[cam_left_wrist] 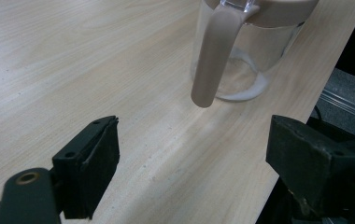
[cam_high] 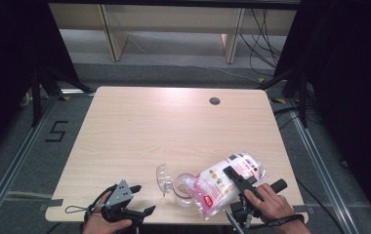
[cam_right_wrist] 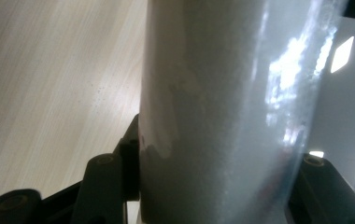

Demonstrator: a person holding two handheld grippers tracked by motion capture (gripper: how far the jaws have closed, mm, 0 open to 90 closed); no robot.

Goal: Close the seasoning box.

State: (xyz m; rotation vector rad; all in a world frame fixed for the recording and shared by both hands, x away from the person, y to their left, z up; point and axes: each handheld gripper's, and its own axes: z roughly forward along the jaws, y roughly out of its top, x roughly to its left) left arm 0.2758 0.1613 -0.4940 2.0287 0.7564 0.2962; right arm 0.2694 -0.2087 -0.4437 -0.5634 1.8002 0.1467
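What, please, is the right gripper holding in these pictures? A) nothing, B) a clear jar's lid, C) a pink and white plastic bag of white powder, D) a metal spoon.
C: in the high view the right gripper is clamped on the pink and white plastic bag of white powder, tilted over the clear glass jar; the right gripper view shows the bag squeezed between its fingers.

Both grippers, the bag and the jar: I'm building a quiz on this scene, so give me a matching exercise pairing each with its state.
Things:
1. left gripper
2. right gripper
3. bag
4. jar

States:
a. tilted over the jar's mouth
b. shut on the bag
c. open, holding nothing
d. upright, a little white powder inside

Pairs: 1-c, 2-b, 3-a, 4-d
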